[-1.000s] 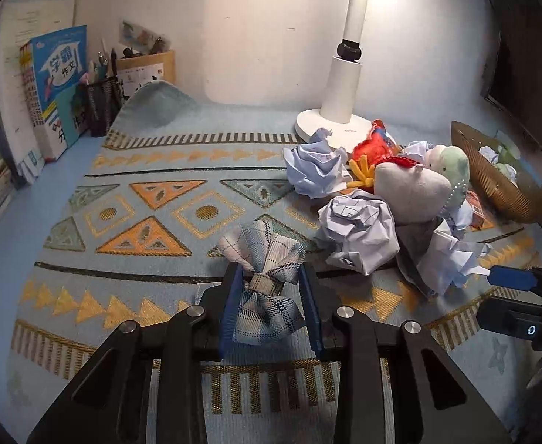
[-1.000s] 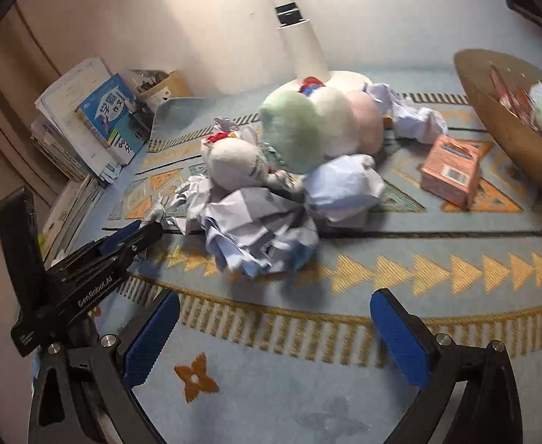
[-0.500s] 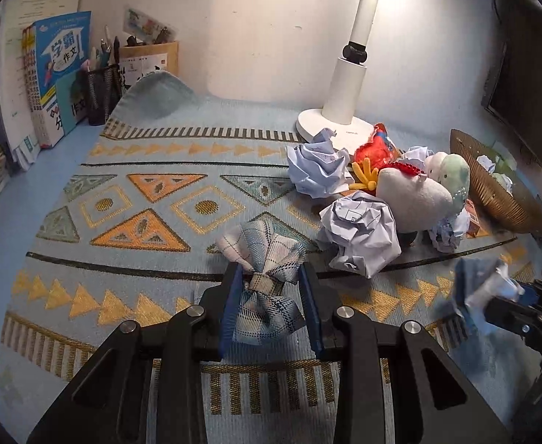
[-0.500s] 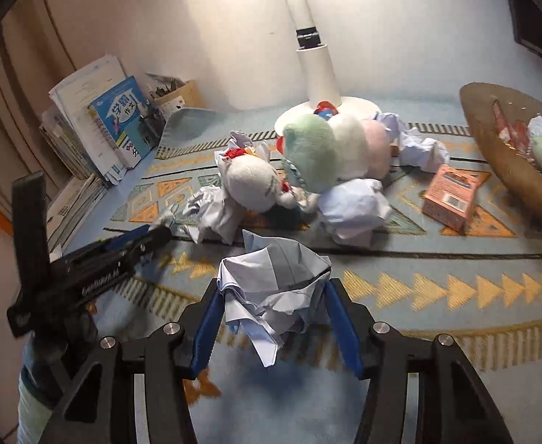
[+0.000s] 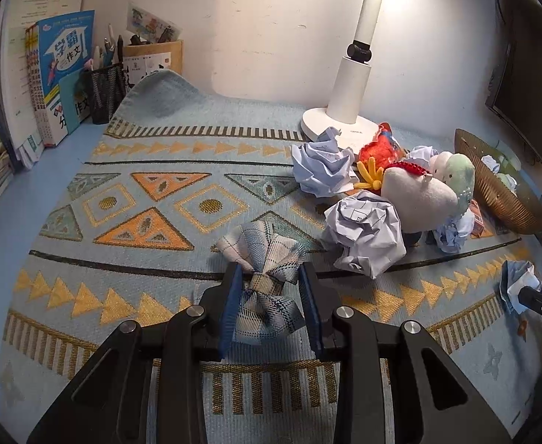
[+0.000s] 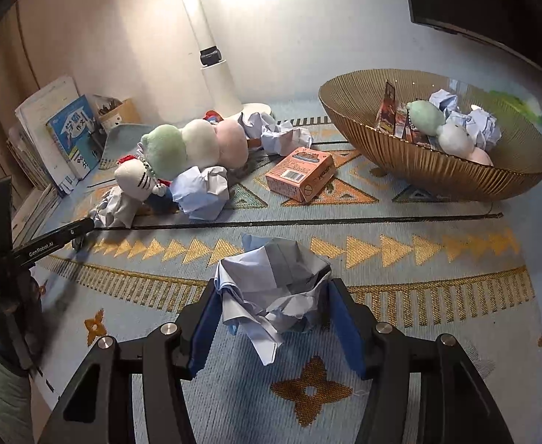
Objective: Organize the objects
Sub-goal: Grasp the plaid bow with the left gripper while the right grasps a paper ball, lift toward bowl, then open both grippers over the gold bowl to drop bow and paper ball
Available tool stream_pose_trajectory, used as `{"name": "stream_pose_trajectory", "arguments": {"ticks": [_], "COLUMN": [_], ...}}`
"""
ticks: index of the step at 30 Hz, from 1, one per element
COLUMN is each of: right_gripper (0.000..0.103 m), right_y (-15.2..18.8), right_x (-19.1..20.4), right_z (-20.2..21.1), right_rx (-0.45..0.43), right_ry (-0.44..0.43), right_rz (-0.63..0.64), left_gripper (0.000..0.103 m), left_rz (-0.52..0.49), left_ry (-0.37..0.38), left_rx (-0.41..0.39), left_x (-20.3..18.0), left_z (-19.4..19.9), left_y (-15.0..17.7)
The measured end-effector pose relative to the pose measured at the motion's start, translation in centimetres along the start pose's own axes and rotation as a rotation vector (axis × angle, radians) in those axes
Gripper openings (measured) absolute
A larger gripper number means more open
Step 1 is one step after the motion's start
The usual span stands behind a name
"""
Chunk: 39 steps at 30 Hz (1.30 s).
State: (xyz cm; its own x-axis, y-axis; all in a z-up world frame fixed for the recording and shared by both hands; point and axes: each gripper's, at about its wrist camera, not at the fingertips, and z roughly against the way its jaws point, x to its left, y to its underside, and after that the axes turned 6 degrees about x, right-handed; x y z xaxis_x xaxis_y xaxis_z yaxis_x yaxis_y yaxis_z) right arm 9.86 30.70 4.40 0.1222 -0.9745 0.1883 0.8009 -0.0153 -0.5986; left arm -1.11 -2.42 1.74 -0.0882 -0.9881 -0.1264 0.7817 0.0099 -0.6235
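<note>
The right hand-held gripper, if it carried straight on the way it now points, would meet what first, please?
Holding the crumpled paper, the right hand-held gripper points down at the patterned mat just beyond; the mat probably comes first, before the orange box, though depth is unclear.

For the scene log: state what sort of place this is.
Probably a home study desk: a white desk lamp, upright blue-covered workbooks beside a black mesh pen holder, and a dark monitor against the wall.

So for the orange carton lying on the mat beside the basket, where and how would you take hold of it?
The orange carton lies flat, its broad printed face up. I would come from above and close across its two long side walls, near the middle. The crumpled paper behind it sits close, and the basket stands to its right, so a low sideways approach looks cramped.
</note>
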Motion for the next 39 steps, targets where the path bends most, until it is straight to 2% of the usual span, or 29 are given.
{"name": "stream_pose_trajectory", "arguments": {"ticks": [3,5,7,10,13,18,21,23,25,26,27,30,34,37,39], "right_gripper": [0.056,0.056,0.056,0.056,0.056,0.057,0.057,0.057,0.072,0.087,0.09,0.09,0.09,0.091,0.099], "right_y": [0.2,0.3,0.5,0.0,-2.1,-7.1,-9.7,-11.0,-11.9,-12.3,-12.5,-12.2,-10.0,-7.7,-6.2], "right_x": [0.7,0.4,-0.2,-1.2,-3.0,-7.2,-9.9,-11.4,-12.4,-12.9,-13.3,-13.9,-12.8,-9.8,-7.1], "right_z": [0.4,1.2,1.9,4.6,9.1,14.3,14.3,13.5,12.7,12.1,11.7,11.4,12.3,13.0,12.8], "right_rx": [-0.015,-0.037,-0.034,-0.075,-0.18,-0.325,-0.322,-0.296,-0.292,-0.292,-0.28,-0.254,-0.249,-0.244,-0.229], "right_ry": [-0.01,-0.018,-0.043,-0.039,-0.018,0.133,0.213,0.218,0.222,0.22,0.217,0.233,0.19,0.134,0.088], "right_rz": [0.016,0.003,-0.019,-0.031,-0.062,-0.167,-0.241,-0.281,-0.294,-0.297,-0.296,-0.304,-0.293,-0.236,-0.183], "left_gripper": [0.028,0.027,0.027,0.027,0.027,0.027,0.027,0.029,0.048,0.068,0.078,0.078,0.078,0.087,0.098], "left_rz": [0.01,0.02,-0.012,-0.086,-0.157,-0.265,-0.286,-0.307,-0.308,-0.305,-0.298,-0.286,-0.238,-0.151,-0.083], "left_ry": [-0.022,0.006,0.041,0.109,0.212,0.317,0.377,0.366,0.353,0.335,0.322,0.312,0.301,0.263,0.201], "left_rx": [-0.003,-0.012,-0.047,-0.09,-0.108,-0.129,-0.098,-0.097,-0.097,-0.086,-0.082,-0.078,-0.121,-0.156,-0.17], "left_x": [-0.2,-0.9,-2.6,-7.0,-13.1,-23.8,-28.5,-31.0,-32.4,-32.9,-32.9,-31.8,-27.1,-21.6,-17.5], "left_z": [0.6,2.0,4.3,7.1,8.1,7.0,4.6,2.9,1.4,0.7,0.3,0.6,4.4,7.4,8.7], "left_y": [0.0,-0.2,-0.9,-3.3,-6.3,-10.8,-12.6,-13.1,-13.4,-13.6,-13.6,-13.1,-10.9,-8.4,-6.3]}}
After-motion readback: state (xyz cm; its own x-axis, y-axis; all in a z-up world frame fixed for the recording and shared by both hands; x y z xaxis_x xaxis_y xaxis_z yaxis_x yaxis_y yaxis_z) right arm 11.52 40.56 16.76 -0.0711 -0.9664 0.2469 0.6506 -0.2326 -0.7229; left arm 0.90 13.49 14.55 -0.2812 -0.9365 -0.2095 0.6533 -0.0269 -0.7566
